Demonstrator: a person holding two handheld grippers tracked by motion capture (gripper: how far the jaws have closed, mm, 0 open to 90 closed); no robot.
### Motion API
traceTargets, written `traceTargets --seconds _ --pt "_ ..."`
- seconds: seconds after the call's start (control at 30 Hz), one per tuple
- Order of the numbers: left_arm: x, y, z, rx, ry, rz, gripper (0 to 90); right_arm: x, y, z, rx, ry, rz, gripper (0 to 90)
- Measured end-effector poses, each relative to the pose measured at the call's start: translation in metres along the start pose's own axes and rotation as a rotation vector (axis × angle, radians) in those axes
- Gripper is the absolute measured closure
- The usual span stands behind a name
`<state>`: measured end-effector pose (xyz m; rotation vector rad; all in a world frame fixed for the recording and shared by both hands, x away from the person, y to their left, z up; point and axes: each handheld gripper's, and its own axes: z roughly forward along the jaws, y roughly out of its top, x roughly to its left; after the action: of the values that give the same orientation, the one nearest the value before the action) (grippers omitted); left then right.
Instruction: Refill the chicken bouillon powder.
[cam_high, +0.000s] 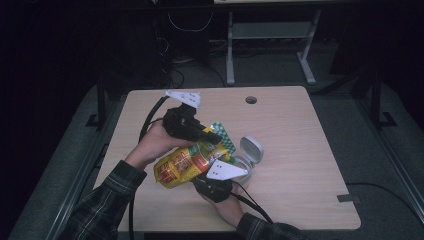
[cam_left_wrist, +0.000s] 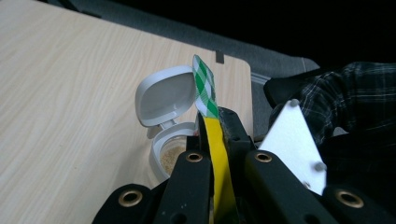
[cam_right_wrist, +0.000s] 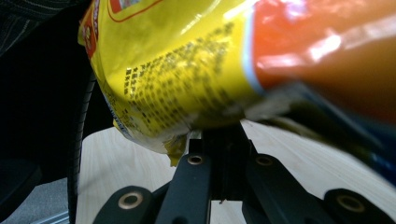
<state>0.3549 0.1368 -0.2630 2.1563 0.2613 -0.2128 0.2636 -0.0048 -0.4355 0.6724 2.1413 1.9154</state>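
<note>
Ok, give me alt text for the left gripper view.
The left gripper pinches the green-checked top edge of a yellow packet above a small white container, whose flip lid stands open on the wooden table.

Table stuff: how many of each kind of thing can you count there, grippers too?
Snack bag: 1
Small white tub with flip lid: 1
Grippers: 2, the left gripper and the right gripper, both shut on the bag
Total: 4

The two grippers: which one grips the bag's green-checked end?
The left gripper: it pinches the snack bag at its checked top. The right gripper pinches the yellow bottom corner.
</note>
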Motion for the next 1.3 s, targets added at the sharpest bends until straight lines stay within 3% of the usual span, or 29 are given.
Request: traceTargets --seconds 0.2,0.6,0.73,0.93,1.3 --pt "-0.001 -0.021 -0.024 -0.073 -0.009 0.023 90.0 -0.004 -0.002 0.000 0.010 -0.013 0.015 89.9" --pt "0.011 -0.065 -0.060 -0.208 0.047 0.012 90.0 -0.004 0.000 -0.003 0.000 -0.029 0.001 89.9" --pt "0.020 -0.079 -0.064 -0.259 0.067 -0.001 90.0 -0.004 0.000 -0.004 0.004 -0.028 -0.002 89.9" --pt "0.031 -0.096 -0.064 -0.314 0.129 -0.007 89.9 -0.004 0.000 -0.005 0.023 -0.025 0.008 89.8" --pt "0.044 -0.129 -0.051 -0.369 0.188 0.008 89.8 -0.003 0.003 -0.012 0.064 -0.034 -0.014 89.8"
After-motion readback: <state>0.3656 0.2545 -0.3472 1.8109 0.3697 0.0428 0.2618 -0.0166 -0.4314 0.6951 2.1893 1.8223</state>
